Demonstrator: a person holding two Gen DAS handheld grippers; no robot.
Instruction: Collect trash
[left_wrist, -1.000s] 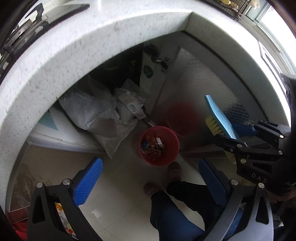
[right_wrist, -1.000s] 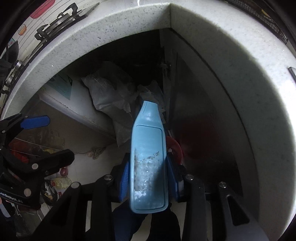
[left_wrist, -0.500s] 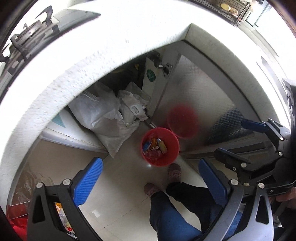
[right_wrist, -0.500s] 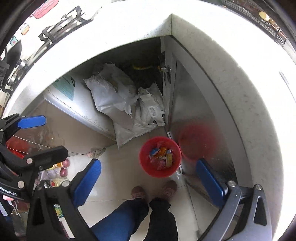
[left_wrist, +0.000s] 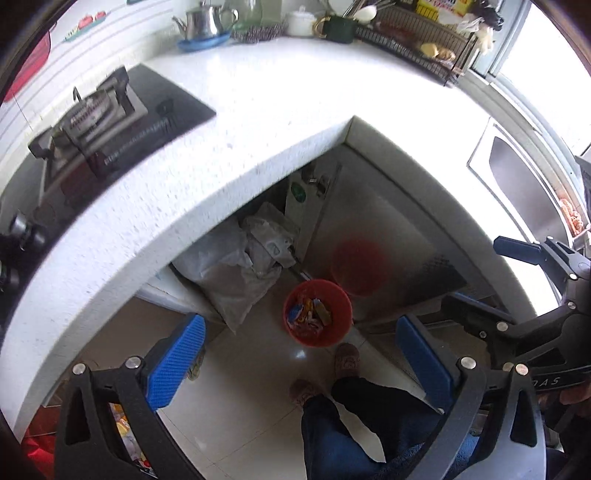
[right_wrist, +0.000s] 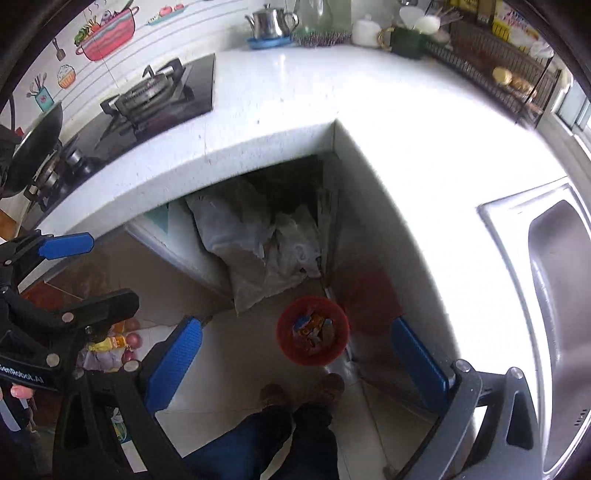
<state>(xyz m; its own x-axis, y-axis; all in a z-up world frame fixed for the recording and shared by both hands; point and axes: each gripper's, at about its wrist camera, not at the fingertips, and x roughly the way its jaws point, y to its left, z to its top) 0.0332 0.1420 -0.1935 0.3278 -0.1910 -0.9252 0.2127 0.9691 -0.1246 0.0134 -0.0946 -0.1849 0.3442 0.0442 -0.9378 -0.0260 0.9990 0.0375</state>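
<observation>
Red bin (left_wrist: 317, 313) of wrappers on floor, far below | left gripper (left_wrist: 299, 360) spread, empty | right gripper (right_wrist: 295, 354) spread, empty

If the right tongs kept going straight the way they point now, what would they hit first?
Most likely the round red plastic bin on the floor, full of wrappers, or the pale tiled floor just beside it. The right tongs are open and empty, with nothing visible in between, though depth is hard to judge.
</observation>
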